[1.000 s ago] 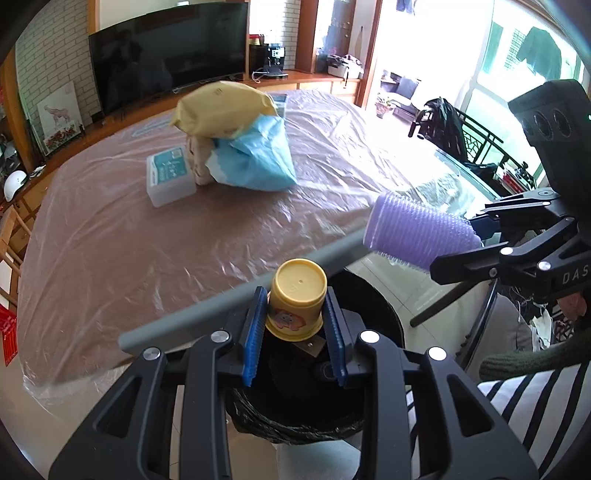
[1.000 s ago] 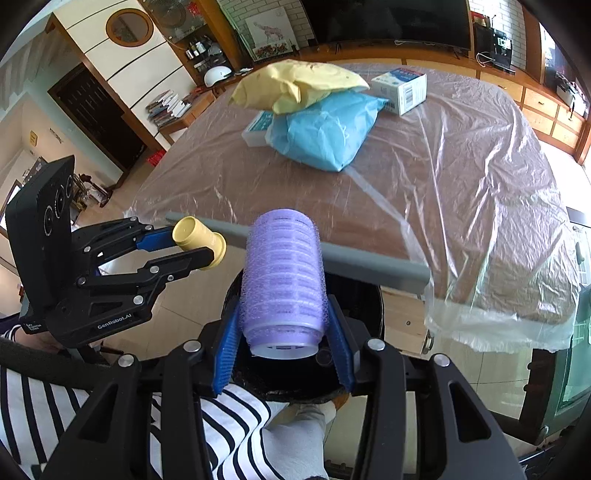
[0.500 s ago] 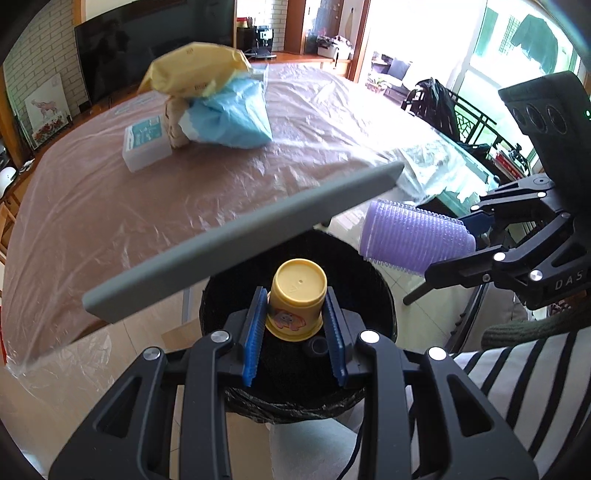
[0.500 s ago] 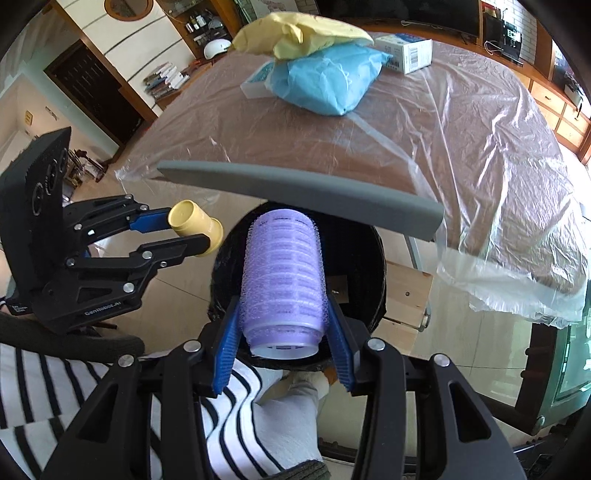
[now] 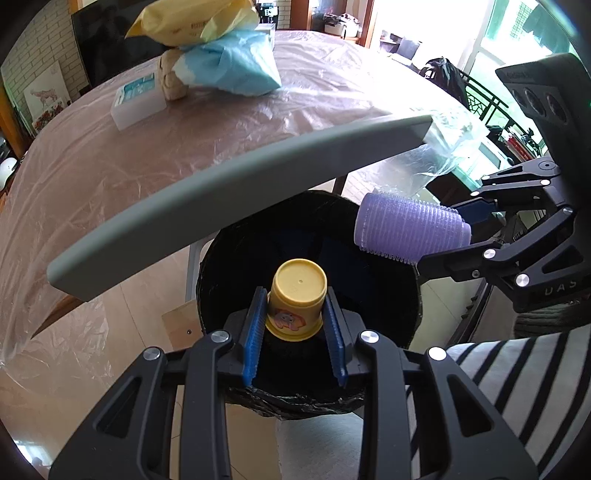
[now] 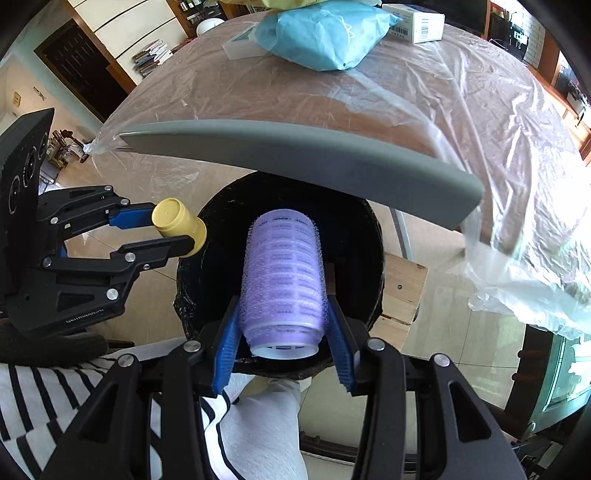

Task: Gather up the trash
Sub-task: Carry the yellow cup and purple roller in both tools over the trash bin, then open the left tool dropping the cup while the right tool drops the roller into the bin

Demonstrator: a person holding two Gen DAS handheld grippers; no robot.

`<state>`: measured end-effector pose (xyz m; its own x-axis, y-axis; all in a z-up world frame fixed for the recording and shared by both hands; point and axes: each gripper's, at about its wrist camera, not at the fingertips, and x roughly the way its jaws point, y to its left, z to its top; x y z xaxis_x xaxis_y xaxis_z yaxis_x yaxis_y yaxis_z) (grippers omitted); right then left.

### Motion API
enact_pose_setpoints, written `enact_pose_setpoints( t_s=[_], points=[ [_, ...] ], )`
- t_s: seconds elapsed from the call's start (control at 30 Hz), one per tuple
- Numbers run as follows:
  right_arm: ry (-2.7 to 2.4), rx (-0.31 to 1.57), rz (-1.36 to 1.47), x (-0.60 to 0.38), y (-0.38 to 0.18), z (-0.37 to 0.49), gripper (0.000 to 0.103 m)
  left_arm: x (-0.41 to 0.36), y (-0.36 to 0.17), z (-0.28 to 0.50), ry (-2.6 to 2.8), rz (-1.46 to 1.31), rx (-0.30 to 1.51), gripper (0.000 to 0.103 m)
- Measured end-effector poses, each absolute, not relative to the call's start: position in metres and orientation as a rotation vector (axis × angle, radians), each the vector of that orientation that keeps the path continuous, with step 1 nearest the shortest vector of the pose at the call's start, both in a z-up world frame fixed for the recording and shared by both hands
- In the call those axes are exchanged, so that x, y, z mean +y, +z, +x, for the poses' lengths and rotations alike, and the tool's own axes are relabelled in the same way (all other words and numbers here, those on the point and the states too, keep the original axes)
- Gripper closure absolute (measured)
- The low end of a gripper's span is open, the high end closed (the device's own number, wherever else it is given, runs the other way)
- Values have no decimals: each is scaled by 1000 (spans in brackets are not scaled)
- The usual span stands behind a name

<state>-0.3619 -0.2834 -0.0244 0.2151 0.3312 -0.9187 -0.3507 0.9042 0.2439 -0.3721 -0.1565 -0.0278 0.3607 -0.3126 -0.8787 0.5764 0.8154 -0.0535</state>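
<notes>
- The left gripper is clamped on a small yellow cup, upside down, its blue pads pressing both sides.
- The yellow cup hangs over the mouth of the black bin, which is lined with a black bag and stands on the floor at the near edge of the worktop.
- The right gripper is clamped on a purple bottle wrapped in mesh, pointing down into the same bin.
- Both hang side by side above the bin, apart from each other.
- On the far side of the plastic-covered worktop lie a blue bag, a yellow bag on top of it, and a small white box to the left.
- A striped sleeve shows at near right.
</notes>
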Motion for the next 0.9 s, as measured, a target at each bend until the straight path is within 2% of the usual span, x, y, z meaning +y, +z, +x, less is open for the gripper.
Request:
enact_pose_setpoints(
  t_s=[0.9],
  points=[
    [419,1302,-52,-265,-63,-339,60,-173,-68,-351,-526,347,1114,71]
  ],
)
